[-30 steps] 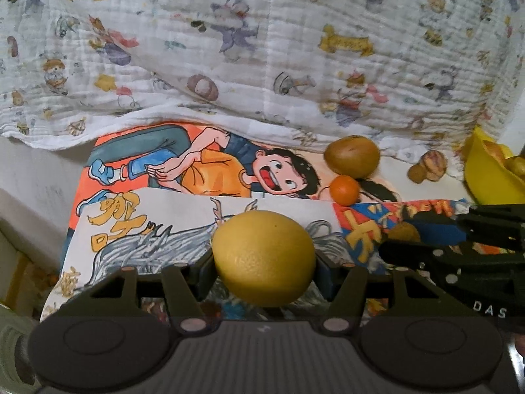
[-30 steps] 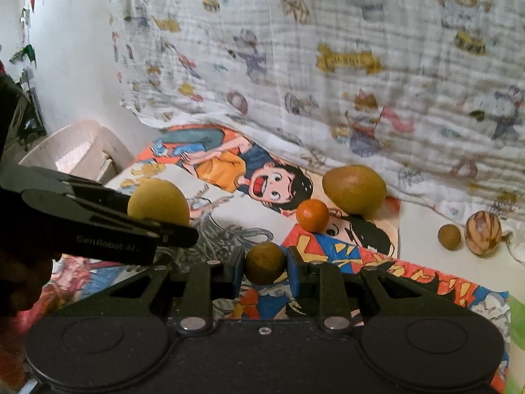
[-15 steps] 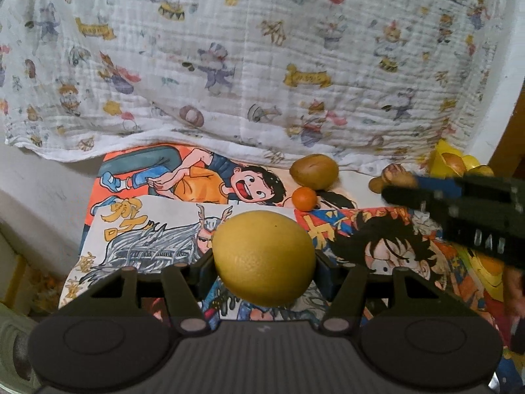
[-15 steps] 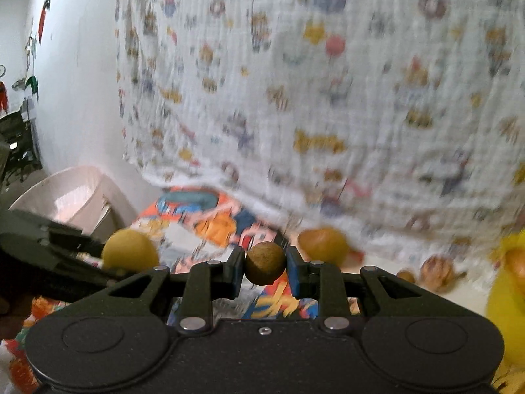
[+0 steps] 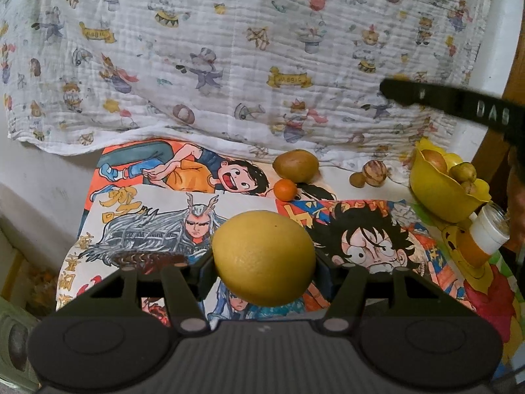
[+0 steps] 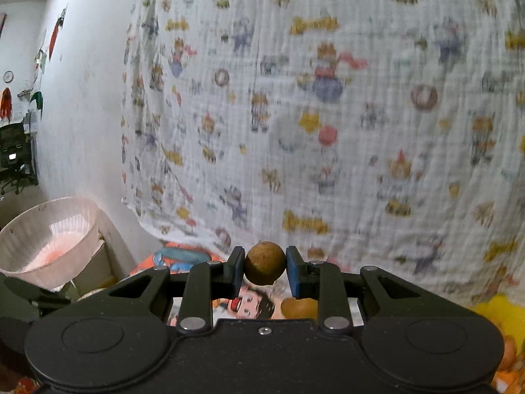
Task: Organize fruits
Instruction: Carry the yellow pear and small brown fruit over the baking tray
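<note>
While the lemon [image 5: 262, 257] sits clamped in the left gripper [image 5: 262, 262], a brown ball fruit [image 6: 264, 263] is pinched in the right gripper [image 6: 264, 267].
Both hang above the table [image 5: 39, 177]; a yellow bowl [image 5: 439, 197] of fruit stands at the right.

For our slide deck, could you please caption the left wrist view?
Left gripper holds a yellow citrus fruit above cartoon mats, yellow bowl at right.

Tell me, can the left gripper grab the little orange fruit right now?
Probably not yet. The left gripper is already clamped on a big yellow fruit, so its jaws are full. The small orange fruit itself lies uncovered on the mat.
</note>
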`<act>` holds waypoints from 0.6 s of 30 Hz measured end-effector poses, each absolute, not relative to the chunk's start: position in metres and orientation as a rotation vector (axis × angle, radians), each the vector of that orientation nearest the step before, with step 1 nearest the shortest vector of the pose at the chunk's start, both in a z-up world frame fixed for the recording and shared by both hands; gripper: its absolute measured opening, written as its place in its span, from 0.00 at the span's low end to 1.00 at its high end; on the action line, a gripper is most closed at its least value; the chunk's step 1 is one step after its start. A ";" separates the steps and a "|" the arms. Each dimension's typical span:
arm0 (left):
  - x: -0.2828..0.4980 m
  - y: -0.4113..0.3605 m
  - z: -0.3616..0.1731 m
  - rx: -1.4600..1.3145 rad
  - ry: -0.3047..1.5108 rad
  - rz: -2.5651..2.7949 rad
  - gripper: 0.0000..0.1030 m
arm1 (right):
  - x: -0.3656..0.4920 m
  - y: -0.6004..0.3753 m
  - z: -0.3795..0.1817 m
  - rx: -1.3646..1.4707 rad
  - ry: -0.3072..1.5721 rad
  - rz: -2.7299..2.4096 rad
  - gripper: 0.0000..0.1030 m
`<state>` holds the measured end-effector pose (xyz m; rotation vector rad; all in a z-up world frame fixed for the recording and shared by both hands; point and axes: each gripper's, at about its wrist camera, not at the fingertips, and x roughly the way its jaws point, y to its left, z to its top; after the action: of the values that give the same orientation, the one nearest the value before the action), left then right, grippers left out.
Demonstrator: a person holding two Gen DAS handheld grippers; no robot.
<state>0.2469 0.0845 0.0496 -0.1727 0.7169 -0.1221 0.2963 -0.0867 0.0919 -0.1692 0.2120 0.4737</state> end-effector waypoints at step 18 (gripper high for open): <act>0.210 0.085 0.065 -0.182 0.705 -0.156 0.63 | 0.234 -0.137 0.137 -0.189 0.320 0.599 0.28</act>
<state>0.2098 0.0852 0.0649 -0.1820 0.7051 -0.1564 0.2343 -0.1375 0.1371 -0.1887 0.3196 0.5995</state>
